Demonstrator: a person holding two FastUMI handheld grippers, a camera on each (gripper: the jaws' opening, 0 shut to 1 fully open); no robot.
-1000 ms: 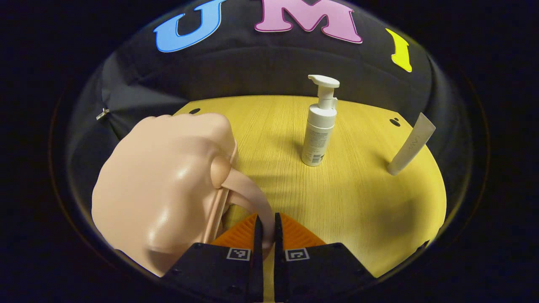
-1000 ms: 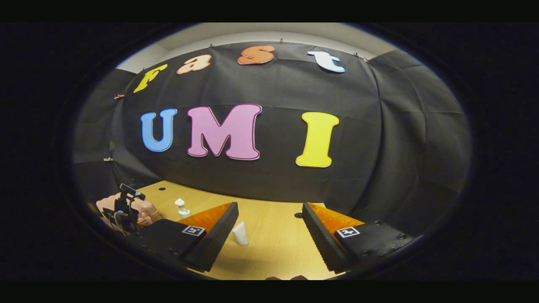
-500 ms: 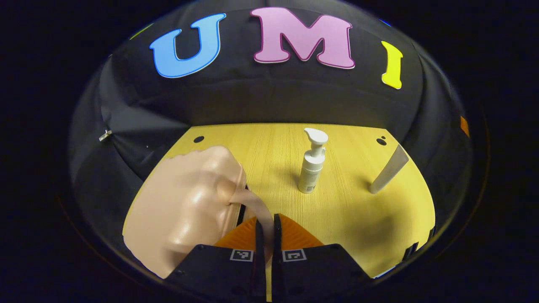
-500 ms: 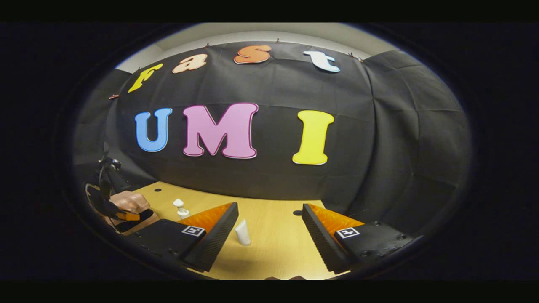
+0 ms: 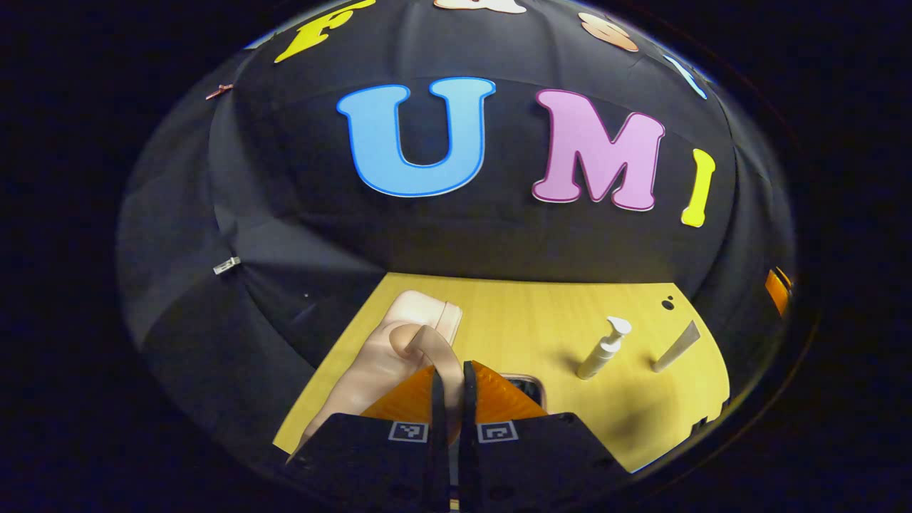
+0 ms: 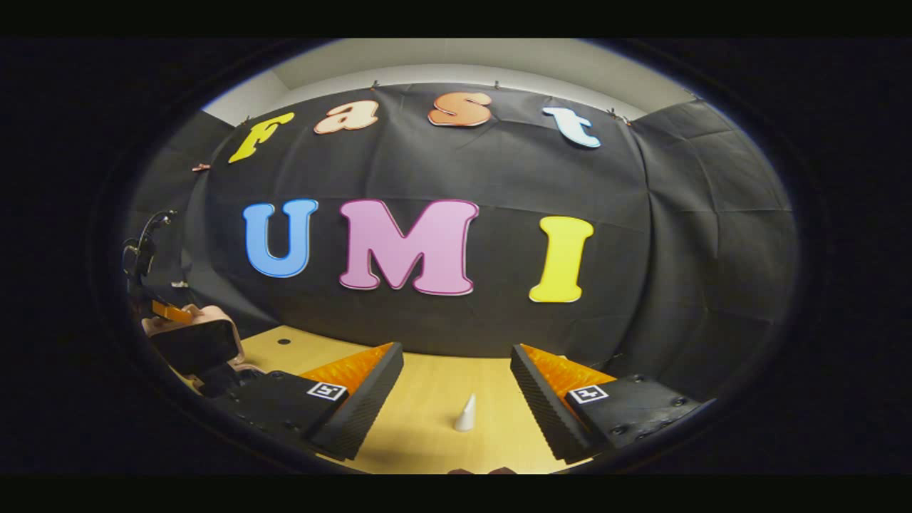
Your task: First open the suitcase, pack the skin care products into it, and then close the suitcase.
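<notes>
Left gripper (image 5: 450, 388) was clamped tight on the suitcase handle (image 5: 427, 349), lid of the peach suitcase (image 5: 399, 342) hinging up w/ the pull. Right gripper (image 6: 456, 381) hung w/ fingers wide apart, holding nothing, and it was def the nearer one to the tube (image 6: 465, 413), standing upright on the table (image 6: 427, 399) btwn its fingers. Pump bottle (image 5: 602, 349) stood just left of the tube. Vs 1 s ago, lid was swung way higher, dark interior showing.

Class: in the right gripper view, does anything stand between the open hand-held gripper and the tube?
Nothing visible does. The tube stands upright on bare table ahead, framed between the right hand-held gripper's open fingers.
</notes>
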